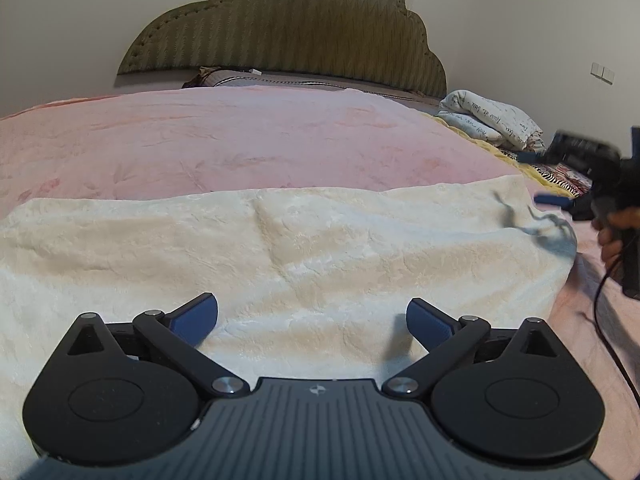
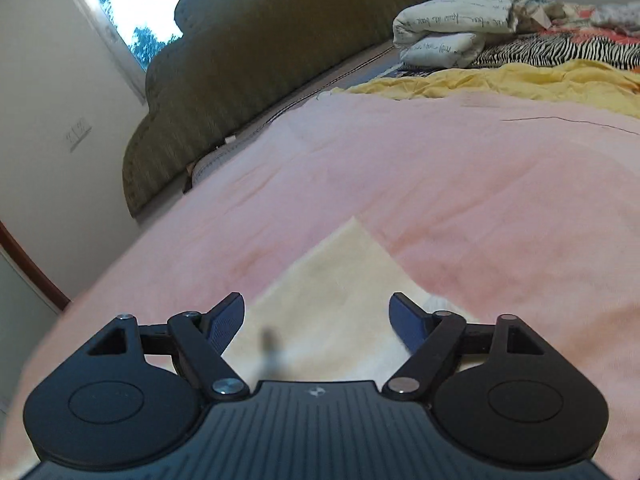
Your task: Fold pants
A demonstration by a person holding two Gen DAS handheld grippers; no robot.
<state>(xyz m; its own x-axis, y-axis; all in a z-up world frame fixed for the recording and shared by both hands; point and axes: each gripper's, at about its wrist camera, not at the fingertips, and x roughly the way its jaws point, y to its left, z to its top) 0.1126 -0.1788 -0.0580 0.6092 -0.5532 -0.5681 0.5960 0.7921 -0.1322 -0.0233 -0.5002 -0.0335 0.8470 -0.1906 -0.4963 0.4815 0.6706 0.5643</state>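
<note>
Pants (image 1: 280,248) lie cream-coloured across the pink bed (image 1: 240,136), long axis left-to-right in the frame, directly ahead of my left hand-held gripper (image 1: 312,320), jaws wide, empty. My right hand-held gripper (image 2: 316,324), also spread and empty, sits over their right-end corner.

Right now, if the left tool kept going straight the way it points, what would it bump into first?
Most likely the cream fleece pants lying on the pink bedspread. The left tool tilts down over them with open jaws, nothing between; depth is hard to judge.
</note>
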